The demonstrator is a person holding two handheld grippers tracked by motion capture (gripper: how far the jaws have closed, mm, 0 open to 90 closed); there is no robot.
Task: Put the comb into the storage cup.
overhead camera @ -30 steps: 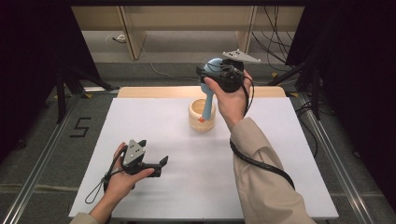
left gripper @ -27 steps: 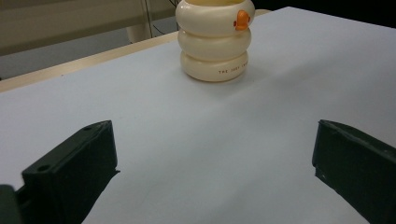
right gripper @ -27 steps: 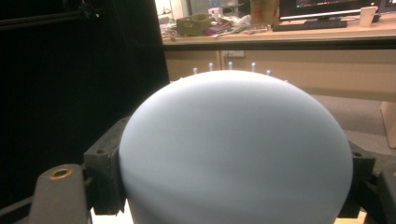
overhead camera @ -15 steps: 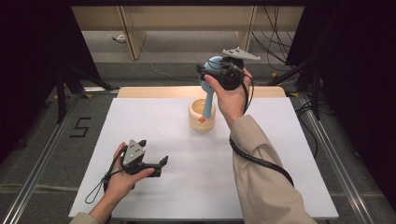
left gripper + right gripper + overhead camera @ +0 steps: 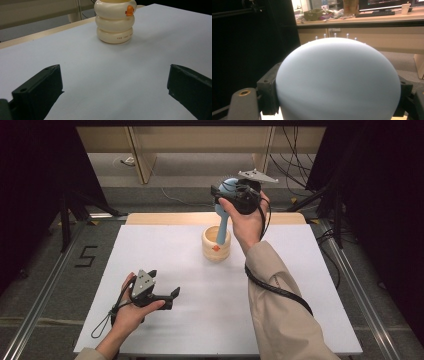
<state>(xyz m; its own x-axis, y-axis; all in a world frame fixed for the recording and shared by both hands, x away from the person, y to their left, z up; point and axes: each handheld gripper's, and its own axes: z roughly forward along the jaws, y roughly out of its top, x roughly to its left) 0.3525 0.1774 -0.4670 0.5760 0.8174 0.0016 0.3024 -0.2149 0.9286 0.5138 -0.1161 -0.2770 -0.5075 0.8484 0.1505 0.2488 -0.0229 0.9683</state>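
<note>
Blue brush [image 5: 223,205] clamped by its rounded head between right gripper [image 5: 235,195] jaws, handle hanging into cream holder [image 5: 216,244] directly below. Keep handle vertical, clear of rim. Left gripper [image 5: 167,296] jaws spread wide, nothing between.

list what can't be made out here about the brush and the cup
- High view: lower tip of the blue brush handle, hidden inside the cream cup.
- Left gripper view: cup's rim, cut off by the top edge.
- Right gripper view: bristle side, hidden behind the brush head's smooth back.
</note>
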